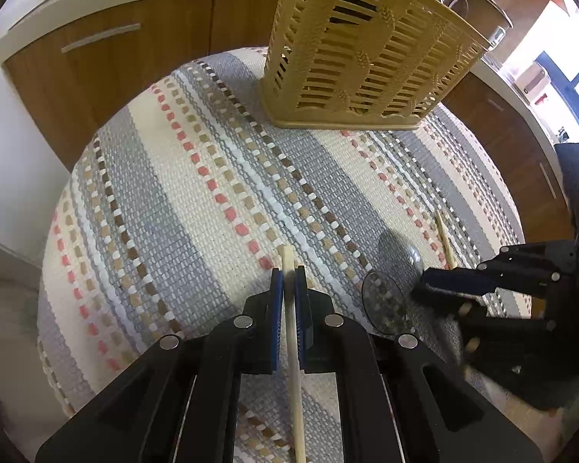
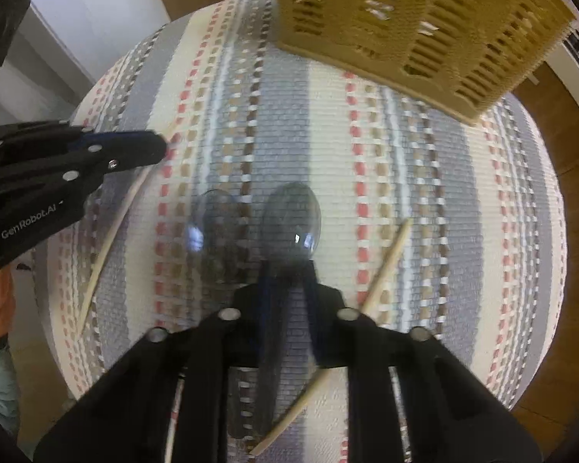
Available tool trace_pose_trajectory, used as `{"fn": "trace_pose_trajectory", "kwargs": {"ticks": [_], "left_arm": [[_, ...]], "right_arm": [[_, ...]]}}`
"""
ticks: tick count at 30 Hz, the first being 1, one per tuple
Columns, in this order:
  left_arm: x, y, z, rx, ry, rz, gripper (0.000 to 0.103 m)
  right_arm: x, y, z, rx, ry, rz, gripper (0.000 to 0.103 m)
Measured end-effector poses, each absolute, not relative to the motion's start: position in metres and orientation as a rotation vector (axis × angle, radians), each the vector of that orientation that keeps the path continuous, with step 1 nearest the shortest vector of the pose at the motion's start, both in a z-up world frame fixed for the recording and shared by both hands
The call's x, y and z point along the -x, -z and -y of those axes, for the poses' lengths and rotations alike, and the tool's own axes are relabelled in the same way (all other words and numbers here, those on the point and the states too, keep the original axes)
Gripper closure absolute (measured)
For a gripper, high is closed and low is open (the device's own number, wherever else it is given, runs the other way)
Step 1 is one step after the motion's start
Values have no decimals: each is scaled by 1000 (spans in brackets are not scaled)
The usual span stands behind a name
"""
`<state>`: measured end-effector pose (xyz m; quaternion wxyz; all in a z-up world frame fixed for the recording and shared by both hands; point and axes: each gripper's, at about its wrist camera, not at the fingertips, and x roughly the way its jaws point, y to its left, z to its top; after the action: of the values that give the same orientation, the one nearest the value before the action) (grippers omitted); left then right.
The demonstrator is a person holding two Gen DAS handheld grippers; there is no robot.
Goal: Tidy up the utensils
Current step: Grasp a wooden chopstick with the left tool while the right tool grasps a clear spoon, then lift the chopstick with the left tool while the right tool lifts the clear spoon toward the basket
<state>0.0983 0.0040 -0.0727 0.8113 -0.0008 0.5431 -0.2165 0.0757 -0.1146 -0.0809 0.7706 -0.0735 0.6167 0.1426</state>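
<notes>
Chopstick [image 1: 292,332] first: we see our left claw [image 1: 288,281] clenched on it, the pale stick running between the blue pads [image 1: 277,289] and out past their tips, low over the striped mat [image 1: 197,177] on the surface. Our right claw [image 2: 287,270] grips the handle of a clear plastic spoon [image 2: 291,223], bowl forward. Just left of it a second clear spoon [image 2: 216,231] lies on the mat, and to its right a second chopstick [image 2: 386,266] lies slanted, passing under the claw. Beyond both, at the mat's far edge, stands the tan slotted utensil basket [image 1: 366,58].
</notes>
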Motion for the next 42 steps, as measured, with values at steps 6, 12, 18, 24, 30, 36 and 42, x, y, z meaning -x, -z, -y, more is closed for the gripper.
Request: {"fn": "trace_pose_trajectory", "kwargs": {"ticks": [6,12,18,24,30,36,42], "left_arm": [[-98,73,-8,23,477,-1154,99],[-96,69,0,43,482,-1122,99],[-82,47,-9,74,499,-1027,99],[-70,28,-14,100,508,-945,99],[-58,0,-10,122,523,-845,99],[-53,-8,-12,100,508,-807,99],[-55,-1,-29,130,501,-830,99]], "right_arm": [[-75,78,148,-12,-318,-1279,95],[-71,68,158,-61,-335,-1211,95],[-40,45,172,-107,-382,-1090,95],[-10,23,187,-132,-412,-950,99],[14,-1,197,-133,-440,-867,103],[0,12,177,-36,-455,-980,101],[-23,34,150,38,-527,-1144,99]]}}
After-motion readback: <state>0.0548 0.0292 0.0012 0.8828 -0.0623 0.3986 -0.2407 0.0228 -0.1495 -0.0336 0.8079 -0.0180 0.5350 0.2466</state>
